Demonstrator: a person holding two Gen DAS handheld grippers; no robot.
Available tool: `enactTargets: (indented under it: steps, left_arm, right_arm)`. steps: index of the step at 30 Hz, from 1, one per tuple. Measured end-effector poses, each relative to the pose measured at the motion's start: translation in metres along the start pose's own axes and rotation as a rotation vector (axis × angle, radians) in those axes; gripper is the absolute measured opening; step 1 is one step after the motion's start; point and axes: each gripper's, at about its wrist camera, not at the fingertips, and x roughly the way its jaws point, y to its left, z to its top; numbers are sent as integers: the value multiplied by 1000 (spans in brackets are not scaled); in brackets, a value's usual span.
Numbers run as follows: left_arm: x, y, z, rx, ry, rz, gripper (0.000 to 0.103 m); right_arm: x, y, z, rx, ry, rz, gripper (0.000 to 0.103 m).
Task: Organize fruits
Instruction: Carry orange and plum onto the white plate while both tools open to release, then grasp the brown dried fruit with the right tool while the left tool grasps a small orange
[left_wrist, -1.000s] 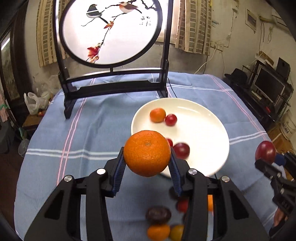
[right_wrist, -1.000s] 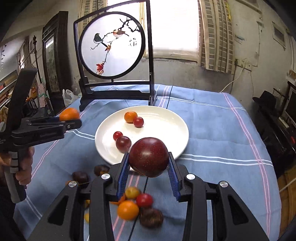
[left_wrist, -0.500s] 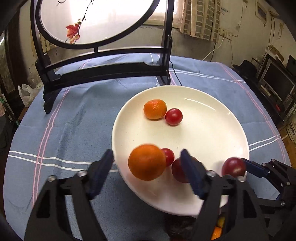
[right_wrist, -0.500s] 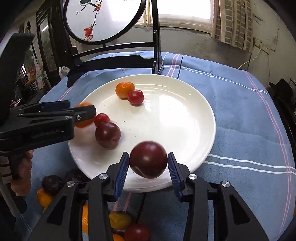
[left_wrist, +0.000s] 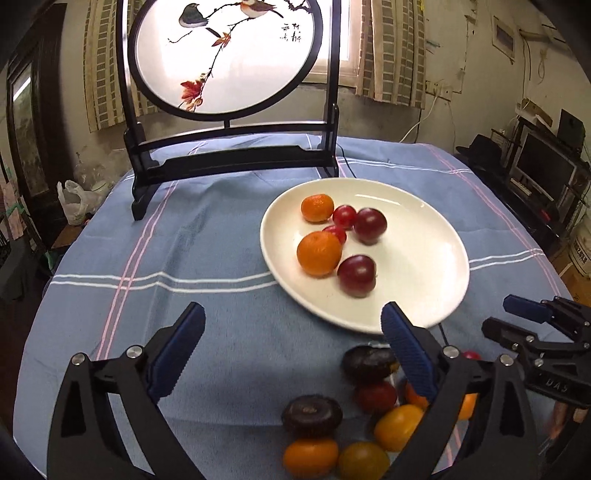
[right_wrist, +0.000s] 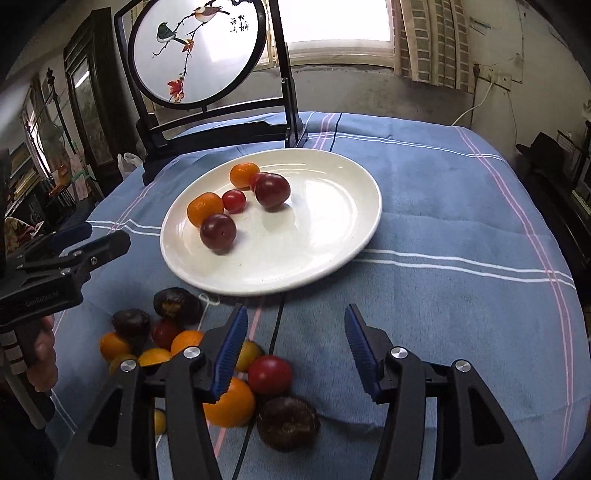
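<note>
So roughly halfway: six fruits on white plate (left_wrist: 436, 236), frame centre. Loose pile (right_wrist: 221, 369) waits on blue cloth (left_wrist: 207, 236), lower frame. Left gripper (left_wrist: 291, 354), right gripper (right_wrist: 293, 349) jaws spreading, nothing between.

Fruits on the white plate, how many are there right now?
6: two oranges, two small red tomatoes, two dark red plums, clustered on its left half.

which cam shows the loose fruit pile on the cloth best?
Right wrist. The fruit pile spreads there nearly whole, in front of the white plate, only partly behind the right gripper. The left wrist view crowds it into the bottom edge behind the left gripper's finger.
</note>
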Motion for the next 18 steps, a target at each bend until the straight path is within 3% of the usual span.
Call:
enactTargets:
  steps: [4,7,11,15,18]
  left_arm:
    - [-4,16,-25,-36,40,9,94]
    - [-10,27,-36,-57,27,18,94]
    - [-12,41,-50,-99,-5,-31,94]
    - [-17,43,-51,-44,-29,-70,94]
    - [-14,39,-52,-20,-11,-84,97]
  right_arm:
    - [-11,6,-22,-20,15,-1,55]
    - [-17,13,-40,-52,39,-13,56]
    - [-17,18,-61,-73,70,-33,56]
    - [4,19,-70,-74,137,-72,56]
    - [12,22,-66,-78,127,-94,56]
